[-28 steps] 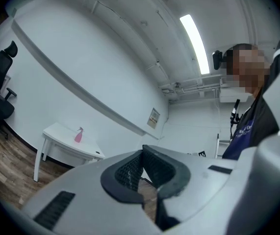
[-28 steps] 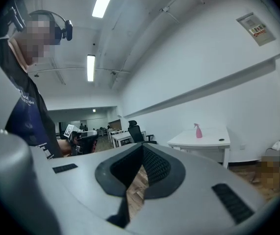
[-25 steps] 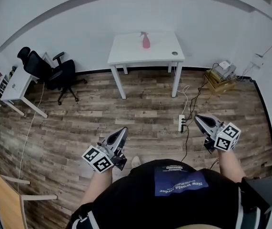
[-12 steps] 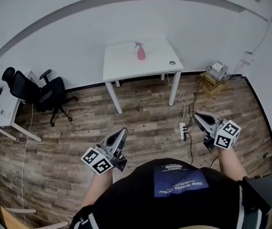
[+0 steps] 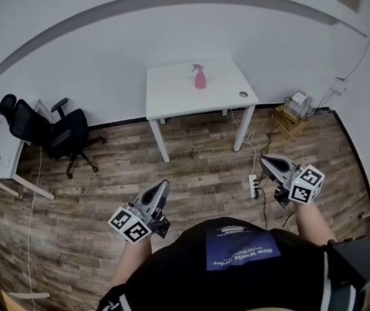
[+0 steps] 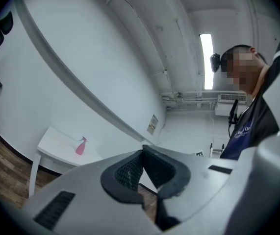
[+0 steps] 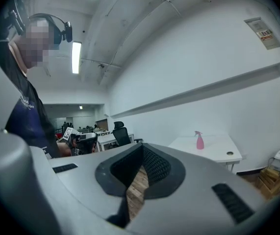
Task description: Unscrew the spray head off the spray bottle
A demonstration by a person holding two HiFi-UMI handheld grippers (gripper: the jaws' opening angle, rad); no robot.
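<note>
A pink spray bottle (image 5: pixel 200 78) with its spray head on stands upright on a white table (image 5: pixel 172 99) against the far wall. It also shows small in the left gripper view (image 6: pixel 81 146) and the right gripper view (image 7: pixel 199 141). My left gripper (image 5: pixel 165 185) is shut and empty, held low in front of the person, far from the table. My right gripper (image 5: pixel 263 160) is shut and empty too, out to the right over the wooden floor.
A black office chair (image 5: pixel 48 129) and another white desk (image 5: pixel 0 164) stand at the left. A power strip (image 5: pixel 254 186) with cables lies on the floor near the right gripper. A box (image 5: pixel 293 116) sits by the right wall. A small round object (image 5: pixel 243 94) lies on the table.
The table with the bottle has come nearer and lower in the head view. Both grippers have stayed shut and kept their place in front of the person.
</note>
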